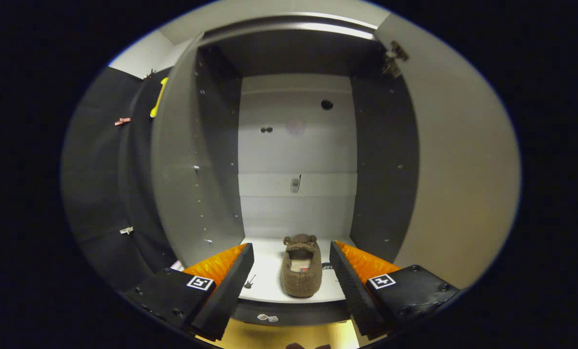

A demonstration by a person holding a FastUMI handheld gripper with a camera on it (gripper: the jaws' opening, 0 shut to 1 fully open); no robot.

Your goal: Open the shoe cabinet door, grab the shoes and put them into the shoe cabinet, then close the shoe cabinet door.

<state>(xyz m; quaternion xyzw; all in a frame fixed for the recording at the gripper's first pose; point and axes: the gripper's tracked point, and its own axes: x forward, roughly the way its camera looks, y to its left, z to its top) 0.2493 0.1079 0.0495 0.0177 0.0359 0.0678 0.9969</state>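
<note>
Gripper view looks into the shoe cabinet [298, 145], its door [463, 169] swung wide to the right. One brown fuzzy slipper [302, 269] sits on the bottom shelf [269, 271], just ahead of the claw [292, 271], whose fingers are spread and hold nothing. Placing looks done; closing the door remains.

shoe cabinet [298, 160]: door open | brown fuzzy shoe [302, 267]: inside, on floor

A brown fuzzy slipper [302, 266] lies on the white floor of the open shoe cabinet [296, 145], toe toward the back panel, between the spread fingers of the gripper [292, 264], which grip nothing. The cabinet door [463, 169] stands swung wide at right.
</note>
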